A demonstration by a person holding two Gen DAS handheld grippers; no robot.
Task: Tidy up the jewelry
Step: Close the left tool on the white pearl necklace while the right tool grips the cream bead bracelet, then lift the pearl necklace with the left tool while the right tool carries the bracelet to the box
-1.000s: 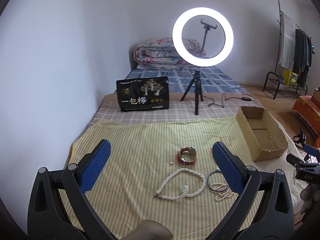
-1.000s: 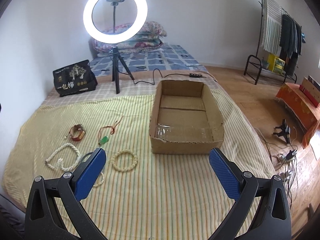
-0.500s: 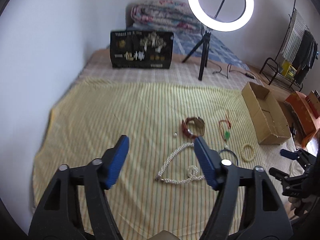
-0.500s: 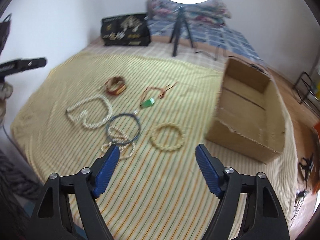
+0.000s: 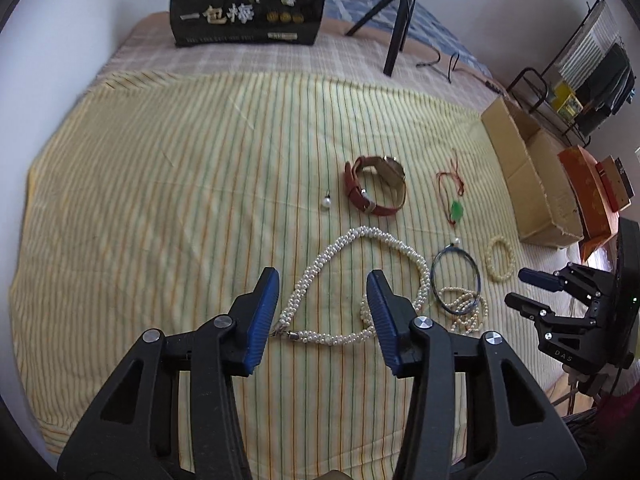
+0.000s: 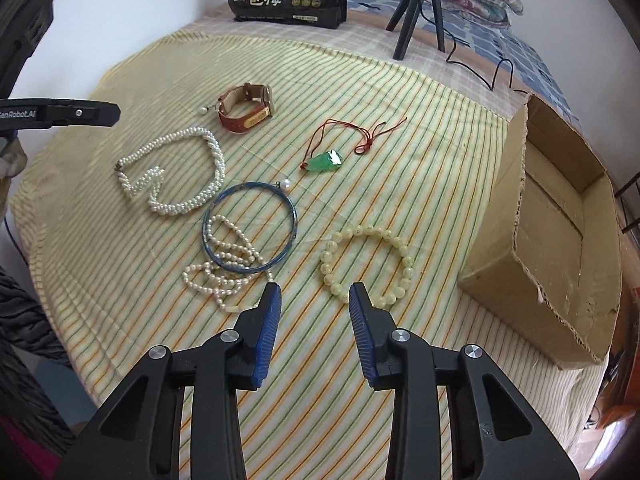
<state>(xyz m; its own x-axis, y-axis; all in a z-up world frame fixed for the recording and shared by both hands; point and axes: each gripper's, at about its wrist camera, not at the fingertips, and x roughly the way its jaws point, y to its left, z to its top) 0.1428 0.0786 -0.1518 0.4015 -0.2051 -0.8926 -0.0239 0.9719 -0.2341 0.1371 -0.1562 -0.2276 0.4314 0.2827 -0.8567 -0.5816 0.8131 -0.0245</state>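
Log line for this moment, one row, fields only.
left gripper: open, empty, over pearl necklace | right gripper: open, empty, near bead bracelet | cardboard box: no jewelry visible inside

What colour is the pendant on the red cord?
Green pendant; right wrist view shows it best.

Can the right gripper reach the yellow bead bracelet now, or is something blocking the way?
Probably yes. The right gripper has its jaws open, and the yellow bead bracelet lies flat on the striped cloth just ahead, apart from the blue bangle, with nothing between.
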